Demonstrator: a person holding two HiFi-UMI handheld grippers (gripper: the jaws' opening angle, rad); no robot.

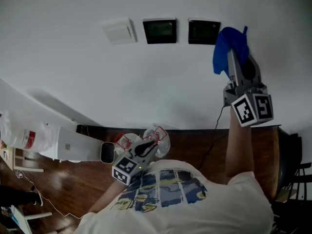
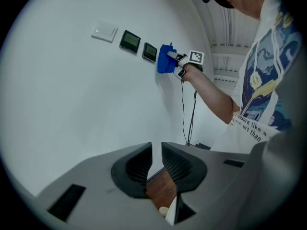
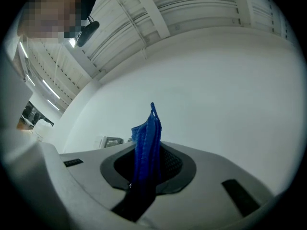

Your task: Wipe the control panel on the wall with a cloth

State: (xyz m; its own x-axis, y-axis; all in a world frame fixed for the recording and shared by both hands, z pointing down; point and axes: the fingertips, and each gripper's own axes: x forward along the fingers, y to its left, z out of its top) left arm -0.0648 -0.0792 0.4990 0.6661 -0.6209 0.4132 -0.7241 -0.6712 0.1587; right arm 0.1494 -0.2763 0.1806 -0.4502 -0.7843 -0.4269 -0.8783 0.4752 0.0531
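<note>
Two dark control panels (image 1: 160, 30) (image 1: 204, 31) sit side by side on the white wall, with a white switch plate (image 1: 118, 31) to their left. My right gripper (image 1: 237, 57) is raised to the wall, shut on a blue cloth (image 1: 228, 47). The cloth hangs just right of the right panel, overlapping its edge. The left gripper view shows the panels (image 2: 129, 40) (image 2: 150, 52) and the cloth (image 2: 166, 59) at the wall. In the right gripper view the cloth (image 3: 147, 135) stands pinched between the jaws of the right gripper (image 3: 148, 152). My left gripper (image 1: 141, 150) (image 2: 157, 150) hangs low by the person's chest, jaws close together and holding nothing.
A black cable (image 1: 214, 140) runs down the wall to the wooden floor (image 1: 195, 145). A white box-shaped unit (image 1: 73, 147) and a white bag (image 1: 24, 133) lie at the lower left. Crumpled clear plastic (image 1: 158, 138) lies near the left gripper. A dark chair (image 1: 292, 160) stands at the right.
</note>
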